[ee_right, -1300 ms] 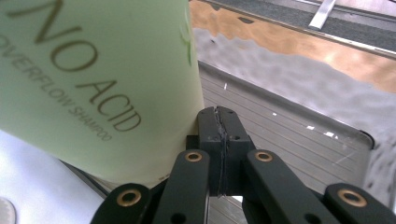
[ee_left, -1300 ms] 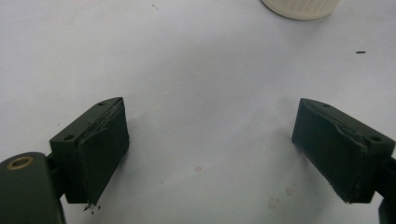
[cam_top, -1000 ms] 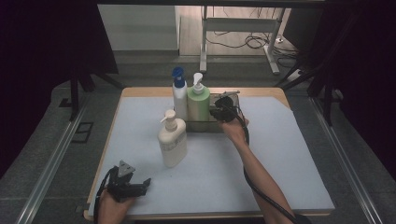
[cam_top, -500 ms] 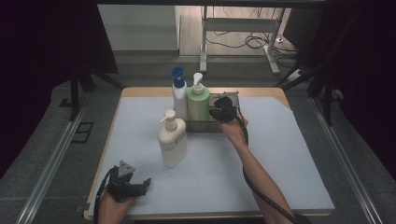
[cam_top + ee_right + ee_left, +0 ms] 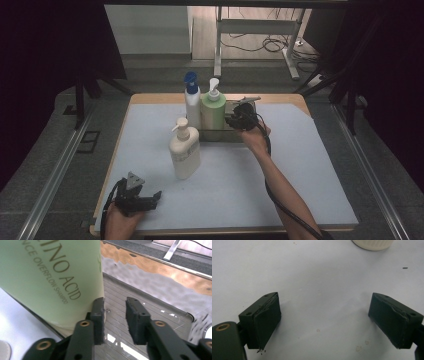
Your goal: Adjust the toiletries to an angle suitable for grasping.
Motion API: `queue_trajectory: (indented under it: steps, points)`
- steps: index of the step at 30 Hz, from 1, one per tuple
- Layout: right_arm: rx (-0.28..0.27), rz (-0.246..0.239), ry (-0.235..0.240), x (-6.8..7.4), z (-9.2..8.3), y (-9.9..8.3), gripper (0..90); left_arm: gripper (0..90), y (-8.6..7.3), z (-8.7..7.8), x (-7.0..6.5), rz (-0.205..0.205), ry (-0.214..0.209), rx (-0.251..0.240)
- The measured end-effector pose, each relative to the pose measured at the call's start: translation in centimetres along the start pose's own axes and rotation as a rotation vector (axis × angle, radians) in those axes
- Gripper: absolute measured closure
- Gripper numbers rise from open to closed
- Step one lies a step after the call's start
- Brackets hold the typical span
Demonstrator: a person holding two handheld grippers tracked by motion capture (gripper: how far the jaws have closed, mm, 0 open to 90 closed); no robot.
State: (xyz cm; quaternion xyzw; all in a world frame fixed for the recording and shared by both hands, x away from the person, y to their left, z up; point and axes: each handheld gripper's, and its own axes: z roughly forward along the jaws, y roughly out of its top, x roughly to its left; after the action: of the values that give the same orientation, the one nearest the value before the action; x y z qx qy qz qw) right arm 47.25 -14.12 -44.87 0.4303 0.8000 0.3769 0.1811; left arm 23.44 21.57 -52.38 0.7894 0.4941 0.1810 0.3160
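Note:
Three bottles stand on the pale mat. A white bottle with a blue cap (image 5: 192, 102) and a green pump bottle (image 5: 213, 112) stand in a shallow metal tray (image 5: 222, 136) at the back. A cream pump bottle (image 5: 184, 152) stands alone nearer the front. My right gripper (image 5: 239, 119) is at the tray, just right of the green bottle (image 5: 50, 277). Its jaws (image 5: 115, 302) stand a narrow gap apart over the tray floor (image 5: 150, 302), with nothing between them; the left jaw sits close against the bottle. My left gripper (image 5: 147, 199) rests low near the front left edge, open wide (image 5: 324, 315) over bare mat.
The cream bottle's round base (image 5: 372, 243) lies ahead of the left jaws. The mat (image 5: 300, 165) covers a wooden table whose edges show at the back and front. A cable trails along the right forearm. Metal rails run along both sides of the table.

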Motion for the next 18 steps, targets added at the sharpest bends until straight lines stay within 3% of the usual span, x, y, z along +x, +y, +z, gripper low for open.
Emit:
queue_trajectory:
  steps: [7,18]
  points:
    - [-0.012,-0.018,0.025,-0.2,-0.7,-0.6,47.5,10.6,0.0,0.0,0.0,0.000,0.000,0.000]
    - [-0.038,-0.080,0.060,0.5,-2.3,-0.9,33.5,10.6,0.0,0.0,0.0,0.000,0.000,0.000]
